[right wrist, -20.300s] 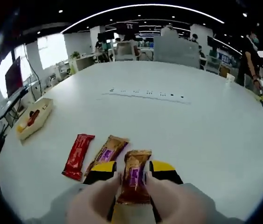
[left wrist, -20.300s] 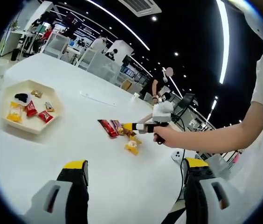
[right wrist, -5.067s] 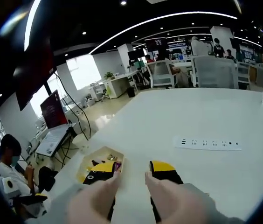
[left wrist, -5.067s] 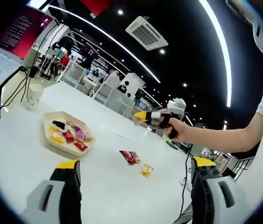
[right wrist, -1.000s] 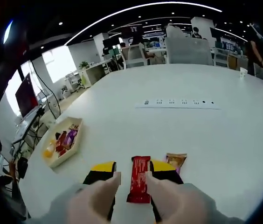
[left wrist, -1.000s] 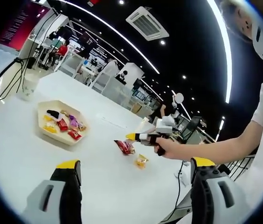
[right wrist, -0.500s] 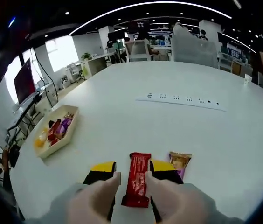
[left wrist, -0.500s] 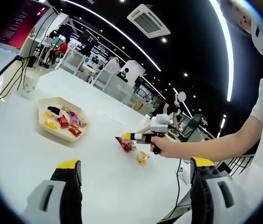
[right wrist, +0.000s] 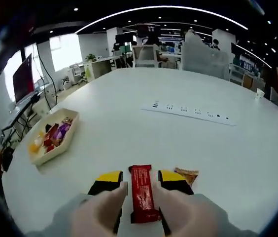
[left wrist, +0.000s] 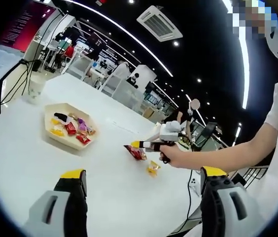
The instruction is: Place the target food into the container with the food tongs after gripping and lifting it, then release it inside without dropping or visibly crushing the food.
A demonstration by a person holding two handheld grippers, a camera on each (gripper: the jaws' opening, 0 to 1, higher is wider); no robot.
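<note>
White table [right wrist: 129,123]: red bar [right wrist: 142,193] between tongs [right wrist: 140,183].

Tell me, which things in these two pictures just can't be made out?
- Red snack bar, right gripper view: its near end is hidden behind the pale tong tips; print too blurred to read.
- Whether the right gripper is pinching the bar: contact is hidden.
- Snacks in the tray, left gripper view: too small to identify.
- Orange packet, right gripper view: partly hidden by the jaw.
</note>
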